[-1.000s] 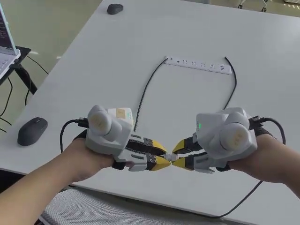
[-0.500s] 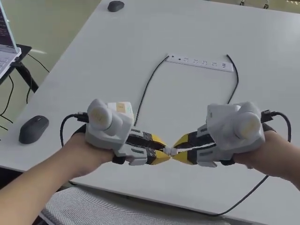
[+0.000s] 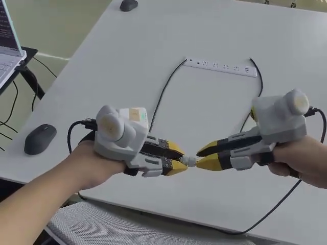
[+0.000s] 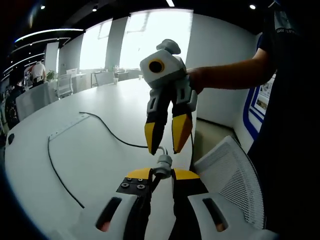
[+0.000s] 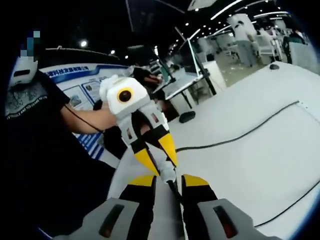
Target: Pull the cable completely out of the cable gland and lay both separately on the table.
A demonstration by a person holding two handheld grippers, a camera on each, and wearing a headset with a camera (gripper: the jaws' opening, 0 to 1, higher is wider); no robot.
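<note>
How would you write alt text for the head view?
Two hand-held grippers point tip to tip above the near edge of a white table; the left gripper clamps a grey cable gland, the right gripper faces it. Beyond lie a power strip and black cord.

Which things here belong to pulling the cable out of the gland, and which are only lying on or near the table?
Belong to the job:
cable gland, in the jaws of the left gripper
cable, running toward the right gripper

Just lying about:
power strip with its black cord
near mouse
far mouse
laptop
mesh chair
</note>
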